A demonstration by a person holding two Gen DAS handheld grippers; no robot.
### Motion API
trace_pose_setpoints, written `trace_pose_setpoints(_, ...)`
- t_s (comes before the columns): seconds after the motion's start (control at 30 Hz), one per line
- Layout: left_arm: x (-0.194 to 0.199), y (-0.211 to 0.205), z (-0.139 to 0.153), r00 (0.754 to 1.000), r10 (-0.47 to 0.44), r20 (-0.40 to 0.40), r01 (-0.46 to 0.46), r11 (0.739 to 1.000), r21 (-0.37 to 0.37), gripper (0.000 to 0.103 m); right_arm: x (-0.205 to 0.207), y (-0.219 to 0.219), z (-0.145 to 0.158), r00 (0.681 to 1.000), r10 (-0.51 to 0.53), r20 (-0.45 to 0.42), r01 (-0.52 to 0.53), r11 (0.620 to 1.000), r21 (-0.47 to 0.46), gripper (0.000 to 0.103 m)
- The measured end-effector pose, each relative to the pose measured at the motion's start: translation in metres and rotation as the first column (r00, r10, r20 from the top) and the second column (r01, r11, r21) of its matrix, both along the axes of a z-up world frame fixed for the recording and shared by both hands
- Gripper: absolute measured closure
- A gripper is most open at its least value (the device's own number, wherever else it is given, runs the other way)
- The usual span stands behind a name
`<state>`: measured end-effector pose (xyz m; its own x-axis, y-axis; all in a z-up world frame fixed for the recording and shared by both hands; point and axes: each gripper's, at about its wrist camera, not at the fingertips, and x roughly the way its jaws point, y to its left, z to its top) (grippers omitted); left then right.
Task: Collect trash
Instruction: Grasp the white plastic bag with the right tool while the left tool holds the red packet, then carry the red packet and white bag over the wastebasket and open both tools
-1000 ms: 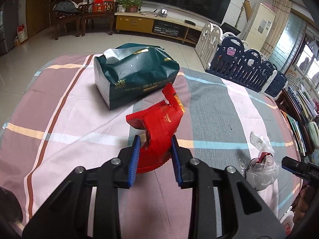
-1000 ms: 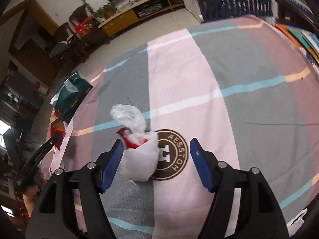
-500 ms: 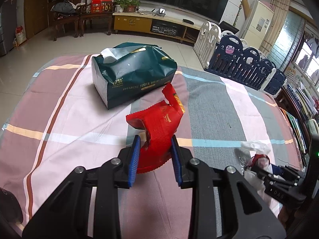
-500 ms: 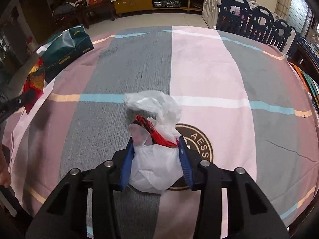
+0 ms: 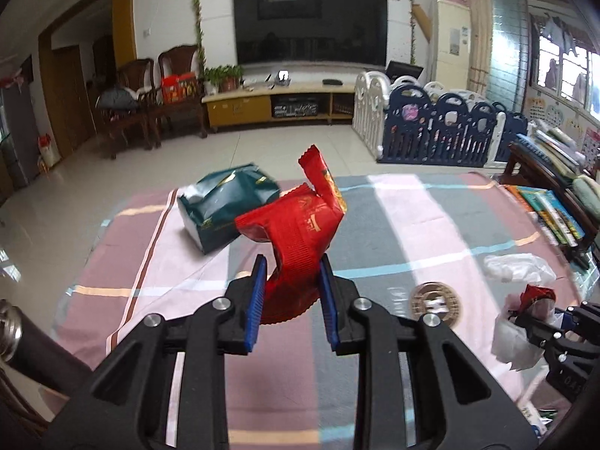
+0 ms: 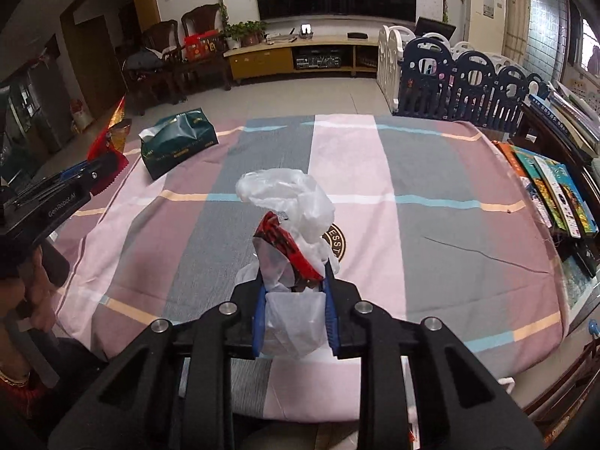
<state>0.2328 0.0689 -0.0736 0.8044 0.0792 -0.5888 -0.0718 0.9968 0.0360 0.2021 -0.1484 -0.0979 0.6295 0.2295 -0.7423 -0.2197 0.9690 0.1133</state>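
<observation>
**Two light, crumply pieces of trash clamped and off the cloth**

The left tool [image 5: 291, 300] is closed on a red foil wrapper [image 5: 296, 240], pinched at its lower crimped end, the rest standing up above the pads. It looks almost weightless, thin and slick; a grip on the ribbed seam seems the surest hold.

The right tool [image 6: 293, 313] has just been closing, and its pads now squeeze a white plastic bag [image 6: 292, 232]. The bag is soft and limp, and will likely sag or slide if held loosely. It holds a red scrap [image 6: 287, 243] poking out at the neck; anything else inside cannot be made out.

A green tissue pack [image 6: 178, 142], a tissue showing at its slot, lies on the striped bench [image 6: 431, 202], well apart from both
</observation>
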Motion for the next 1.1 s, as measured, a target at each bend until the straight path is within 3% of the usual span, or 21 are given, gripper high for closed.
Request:
trace_pose_setpoints(0.23,-0.082,-0.064,0.039,0.991,-0.131,0.032,0.132,0.991,-0.037,0.075,-0.07,-0.059,0.056,0.995,-0.041,0.09,0.037,0.998,0.051,0.077)
trace_pose_setpoints(0.53,-0.155,-0.127,0.039,0.962,-0.271,-0.037,0.269,0.962,-0.04,0.075,-0.146,-0.12,0.092,0.987,-0.072,0.146,0.068,0.997,0.036,0.077)
trace_pose_setpoints(0.63,-0.172,-0.151,0.032,0.939,-0.335,-0.072,0.332,0.942,-0.055,0.075,-0.177,-0.146,0.101,0.98,-0.106,0.169,0.1,0.994,0.042,0.077)
trace_pose_setpoints(0.77,-0.197,-0.184,0.027,0.894,-0.431,-0.119,0.418,0.9,-0.122,0.075,-0.212,-0.191,0.106,0.976,-0.169,0.138,0.149,0.978,0.144,0.077)
trace_pose_setpoints(0.93,-0.212,-0.213,0.017,0.84,-0.512,-0.179,0.486,0.858,-0.167,0.075,-0.237,-0.208,0.092,0.978,-0.184,0.096,0.17,0.975,0.14,0.077)
trace_pose_setpoints(1.1,-0.206,-0.229,0.003,0.815,-0.53,-0.233,0.495,0.847,-0.195,0.075,-0.237,-0.214,0.073,0.98,-0.194,0.053,0.184,0.971,0.149,0.077)
